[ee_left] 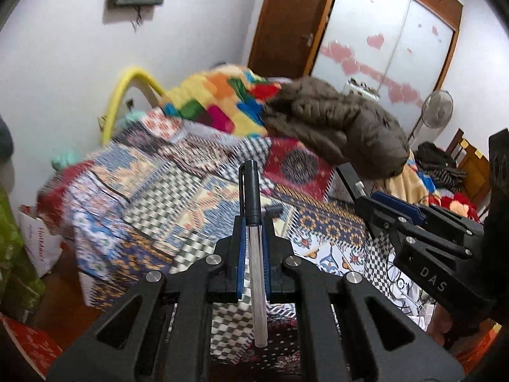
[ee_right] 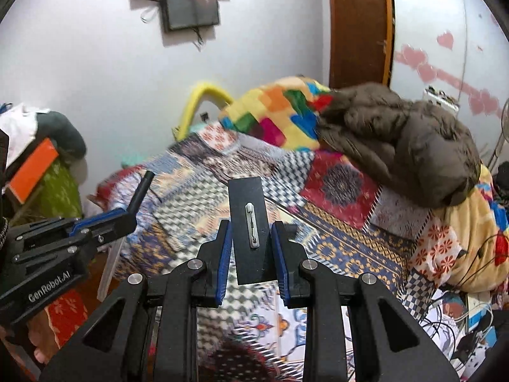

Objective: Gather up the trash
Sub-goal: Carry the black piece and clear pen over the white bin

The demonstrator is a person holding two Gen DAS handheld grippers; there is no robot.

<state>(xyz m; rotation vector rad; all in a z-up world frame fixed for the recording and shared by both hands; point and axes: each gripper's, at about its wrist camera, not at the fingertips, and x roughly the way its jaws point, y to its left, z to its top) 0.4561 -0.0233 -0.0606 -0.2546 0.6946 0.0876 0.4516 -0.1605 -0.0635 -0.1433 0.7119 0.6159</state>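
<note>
My left gripper (ee_left: 254, 222) is shut on a pen (ee_left: 253, 229) with a black cap and clear barrel, held upright above the bed. The same pen's cap (ee_right: 141, 191) sticks up from the left gripper (ee_right: 127, 213) in the right wrist view. My right gripper (ee_right: 249, 232) is shut on a flat black card (ee_right: 249, 219) with a small silver pin on its face, held over the patterned bedspread (ee_right: 334, 248). The right gripper (ee_left: 369, 203) also shows at the right edge of the left wrist view, with the card edge-on.
A bed with a patchwork bedspread (ee_left: 159, 197) fills the middle. A brown quilted jacket (ee_left: 343, 127) and a bright block-pattern blanket (ee_left: 219, 98) lie at its far end. A wooden wardrobe (ee_left: 381, 31), a fan (ee_left: 437, 108) and cables (ee_right: 461, 318) are to the right.
</note>
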